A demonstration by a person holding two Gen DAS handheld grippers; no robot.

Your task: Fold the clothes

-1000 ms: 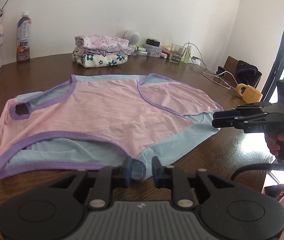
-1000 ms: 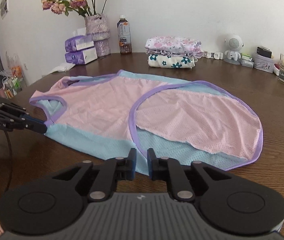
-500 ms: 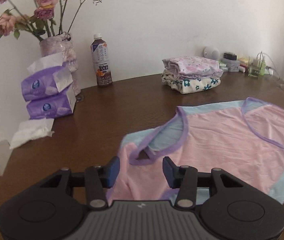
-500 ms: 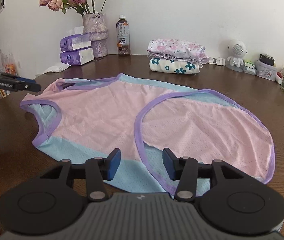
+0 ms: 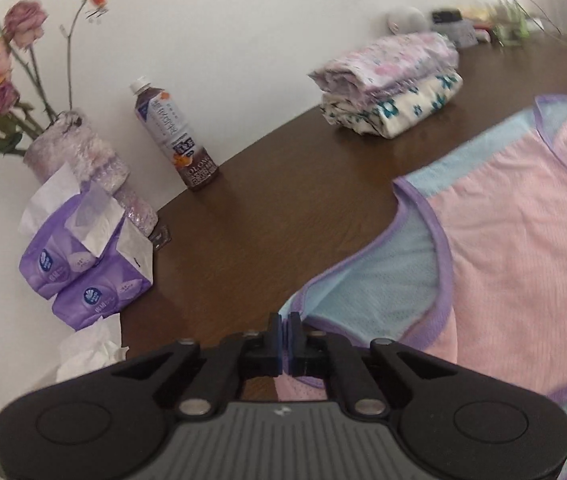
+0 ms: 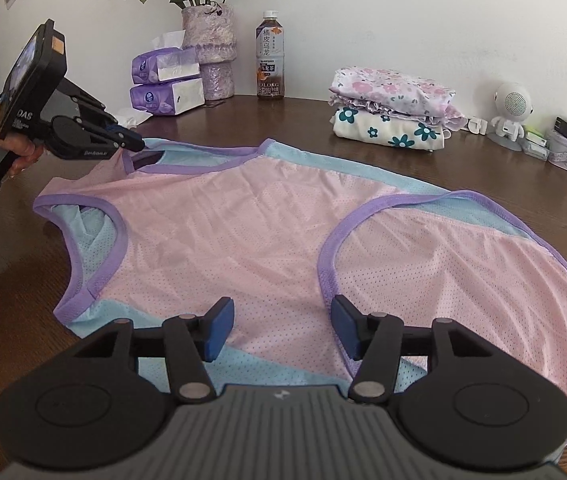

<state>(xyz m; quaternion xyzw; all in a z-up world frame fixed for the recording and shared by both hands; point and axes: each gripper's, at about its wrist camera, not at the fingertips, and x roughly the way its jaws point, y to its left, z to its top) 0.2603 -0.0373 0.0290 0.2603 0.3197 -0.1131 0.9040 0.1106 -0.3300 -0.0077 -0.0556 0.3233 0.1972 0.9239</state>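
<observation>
Pink mesh vest (image 6: 243,236) flat on bench (image 6: 363,148). Left gripper (image 5: 284,334) fingers just snapped closed on far shoulder strap. Right gripper (image 6: 279,326) fingers just widened, empty, over near hem. Pinch hem fully before lifting together.

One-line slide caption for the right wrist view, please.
Right gripper open over the pink mesh top spread on the table; left gripper shut on its far shoulder strap.

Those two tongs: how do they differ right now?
The left tongs have just snapped shut, pinching the pink top's strap; the right tongs have just been opening and hover open over its hem, gripping nothing. Both are black with blue pads.
</observation>
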